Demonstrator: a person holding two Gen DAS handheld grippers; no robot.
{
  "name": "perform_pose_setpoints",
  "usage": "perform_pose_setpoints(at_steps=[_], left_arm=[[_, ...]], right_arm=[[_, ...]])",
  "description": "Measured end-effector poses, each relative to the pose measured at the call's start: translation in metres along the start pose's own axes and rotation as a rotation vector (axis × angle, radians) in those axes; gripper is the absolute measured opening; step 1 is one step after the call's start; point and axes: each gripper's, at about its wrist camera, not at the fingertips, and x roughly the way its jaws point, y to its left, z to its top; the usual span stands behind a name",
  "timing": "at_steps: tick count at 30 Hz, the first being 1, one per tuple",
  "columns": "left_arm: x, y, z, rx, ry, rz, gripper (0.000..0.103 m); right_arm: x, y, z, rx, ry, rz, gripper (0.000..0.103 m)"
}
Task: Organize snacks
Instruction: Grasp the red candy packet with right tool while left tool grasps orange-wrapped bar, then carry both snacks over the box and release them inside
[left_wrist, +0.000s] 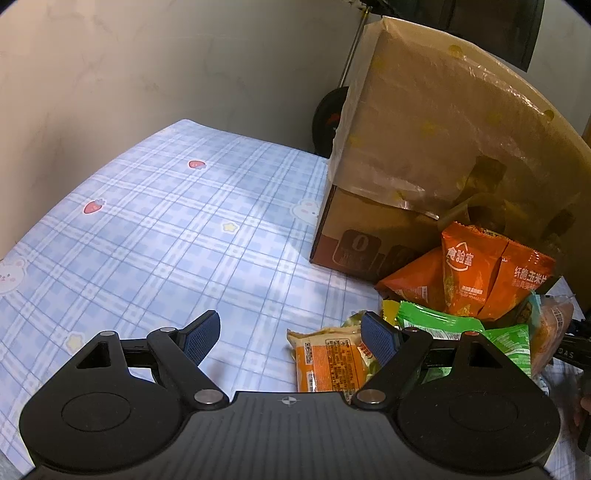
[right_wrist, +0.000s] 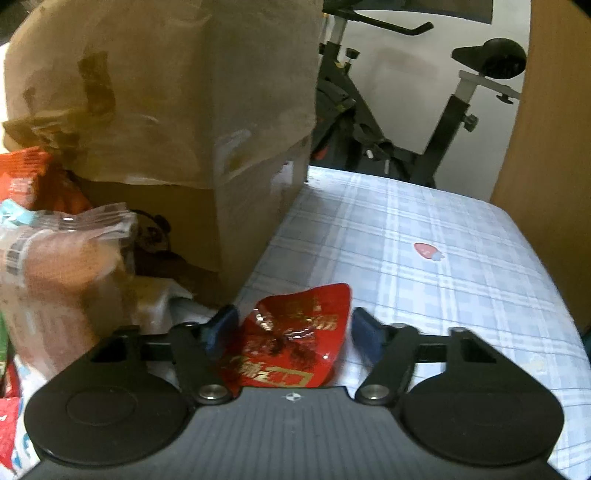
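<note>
Left wrist view: the left gripper (left_wrist: 290, 338) hovers over a blue plaid tablecloth (left_wrist: 166, 229) printed with strawberries and rabbits. Jaws stand wide apart, nothing between the pads. Just beside its right finger lies a pale orange-and-yellow snack packet (left_wrist: 327, 360), flat on the cloth. Further right, a heap: a green packet (left_wrist: 439, 319), then orange corn-chip bags (left_wrist: 469, 273) leaning against a cardboard box (left_wrist: 424, 129) draped in thin clear plastic. The box stands on the cloth at the heap's far side.

Right wrist view: at far left, a clear-wrapped bun packet (right_wrist: 62, 254) and a red-orange bag (right_wrist: 22, 173) sit beside the same box (right_wrist: 184, 92). Centre: the right gripper (right_wrist: 293, 332) is lowered over a glossy red packet (right_wrist: 291, 339) with gold characters, lying on the cloth near the box corner. The packet sits between the fingers; jaws partly apart, left pad close to the packet's edge, right pad (right_wrist: 364, 336) with a visible gap. No firm clamp seen. At right, beyond the table edge, an exercise bike (right_wrist: 443, 110) and a wooden panel (right_wrist: 550, 129).
</note>
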Motion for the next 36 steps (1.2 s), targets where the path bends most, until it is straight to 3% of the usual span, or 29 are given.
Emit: perform_pose_setpoints(at_steps=[4,6,9,22,25,27,28,29,36], left_arm=[[0.001,-0.001,-0.003,0.004,0.003,-0.007,0.085],[0.001,-0.002,-0.005,0.014,0.012,-0.01,0.085],[0.001,-0.004,-0.009,0.033,0.023,-0.019,0.085],[0.008,-0.013,-0.019,0.084,0.075,-0.022,0.083],[0.012,-0.01,-0.02,0.076,0.1,-0.016,0.074],[0.013,-0.008,-0.02,0.065,0.101,-0.044,0.062],[0.012,-0.009,-0.02,0.068,0.097,-0.068,0.048],[0.012,-0.01,-0.02,0.076,0.094,-0.079,0.044],[0.013,-0.009,-0.017,0.068,0.075,-0.048,0.043]], right_arm=[[-0.006,0.006,-0.004,-0.015,-0.028,-0.029,0.055],[-0.01,0.006,-0.006,-0.01,-0.048,-0.04,0.04],[-0.014,0.0,-0.007,0.023,-0.068,-0.028,0.035],[-0.024,-0.003,-0.009,0.051,-0.122,-0.019,0.033],[-0.024,-0.003,-0.009,0.051,-0.12,-0.018,0.033],[-0.024,-0.003,-0.01,0.05,-0.12,-0.016,0.033],[-0.025,-0.003,-0.01,0.049,-0.12,-0.016,0.033],[-0.024,-0.003,-0.009,0.049,-0.12,-0.015,0.033],[-0.025,-0.005,-0.009,0.069,-0.13,-0.01,0.032]])
